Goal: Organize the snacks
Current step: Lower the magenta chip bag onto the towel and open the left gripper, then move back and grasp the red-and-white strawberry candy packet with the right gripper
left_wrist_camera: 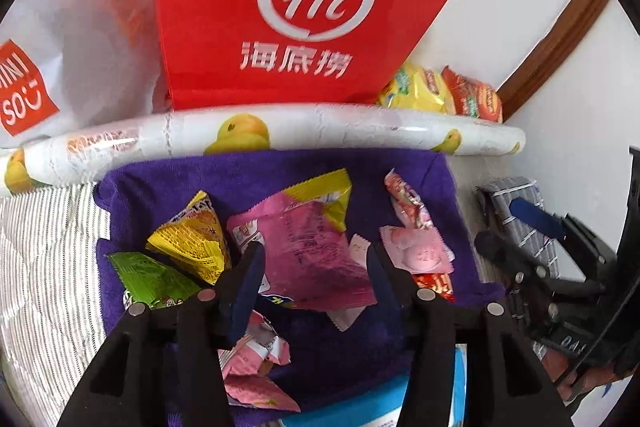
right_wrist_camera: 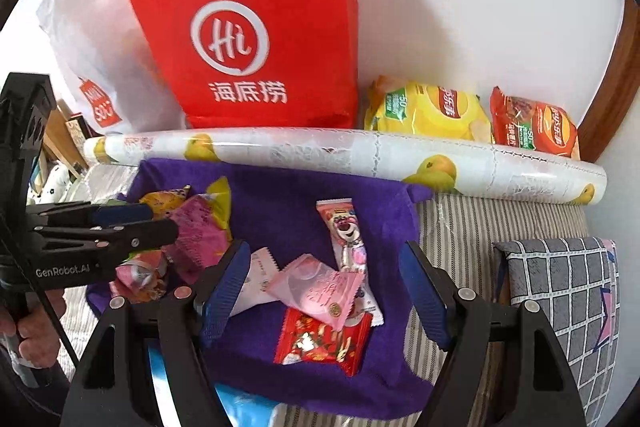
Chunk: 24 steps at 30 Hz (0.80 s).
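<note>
The left gripper (left_wrist_camera: 316, 263) stood parted over a pink wrapper (left_wrist_camera: 308, 247), holding nothing; the right gripper (right_wrist_camera: 324, 287) gaped above a pale pink sachet (right_wrist_camera: 320, 291) (likely next). Snacks lay gathered on the purple towel (right_wrist_camera: 288, 203), red bag (right_wrist_camera: 256, 39) behind.

Small wrapped snacks are lying scattered on a purple towel (right_wrist_camera: 280, 195): a large pink foil packet (left_wrist_camera: 316, 247) is sitting crumpled beside a yellow foil packet (left_wrist_camera: 192, 239), and a pale pink wrapper (right_wrist_camera: 320, 291) is overlapping a red candy wrapper (right_wrist_camera: 320, 343).
</note>
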Available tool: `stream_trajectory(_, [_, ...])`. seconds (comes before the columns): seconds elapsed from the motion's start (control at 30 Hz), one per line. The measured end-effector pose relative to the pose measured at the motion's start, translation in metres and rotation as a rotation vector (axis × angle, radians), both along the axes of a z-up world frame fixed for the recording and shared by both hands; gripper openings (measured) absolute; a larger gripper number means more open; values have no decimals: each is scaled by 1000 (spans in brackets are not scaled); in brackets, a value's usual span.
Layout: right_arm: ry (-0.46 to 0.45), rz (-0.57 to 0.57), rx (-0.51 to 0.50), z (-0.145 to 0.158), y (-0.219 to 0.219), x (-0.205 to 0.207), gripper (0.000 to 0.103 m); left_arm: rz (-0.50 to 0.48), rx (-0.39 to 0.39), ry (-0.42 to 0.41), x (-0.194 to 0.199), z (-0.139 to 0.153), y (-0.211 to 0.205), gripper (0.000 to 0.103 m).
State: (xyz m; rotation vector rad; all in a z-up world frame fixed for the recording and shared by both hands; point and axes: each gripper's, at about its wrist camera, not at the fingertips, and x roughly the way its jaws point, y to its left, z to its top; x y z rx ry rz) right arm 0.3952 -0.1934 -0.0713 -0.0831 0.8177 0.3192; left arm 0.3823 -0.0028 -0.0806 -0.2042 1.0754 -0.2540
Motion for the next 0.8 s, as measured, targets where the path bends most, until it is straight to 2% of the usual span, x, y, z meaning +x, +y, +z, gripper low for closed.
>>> stream_trajectory(0.03, [-13, -5, 7, 1, -2, -6, 76, -2, -6, -8, -2, 4, 1, 57])
stream_trajectory(0.13, [-37, -26, 27, 4, -8, -23, 76, 2, -7, -27, -8, 13, 3, 58])
stream_trajectory(0.3, [-28, -66, 82, 8, -21, -56, 76, 7, -5, -75, -20, 36, 9, 58])
stream_trajectory(0.4, [-13, -66, 108, 7, -22, -80, 73, 26, 19, -118, -31, 50, 10, 64])
stream_trajectory(0.5, [-12, -57, 105, 3, -21, -100, 70, 27, 23, -116, -49, 57, 18, 64])
stream_trajectory(0.6, [10, -52, 113, -3, -17, -115, 62, 42, 55, -132, -73, 61, 32, 65])
stream_trajectory(0.8, [45, 25, 109, -21, 13, -157, 62, 131, 44, -94, -122, 51, 81, 65])
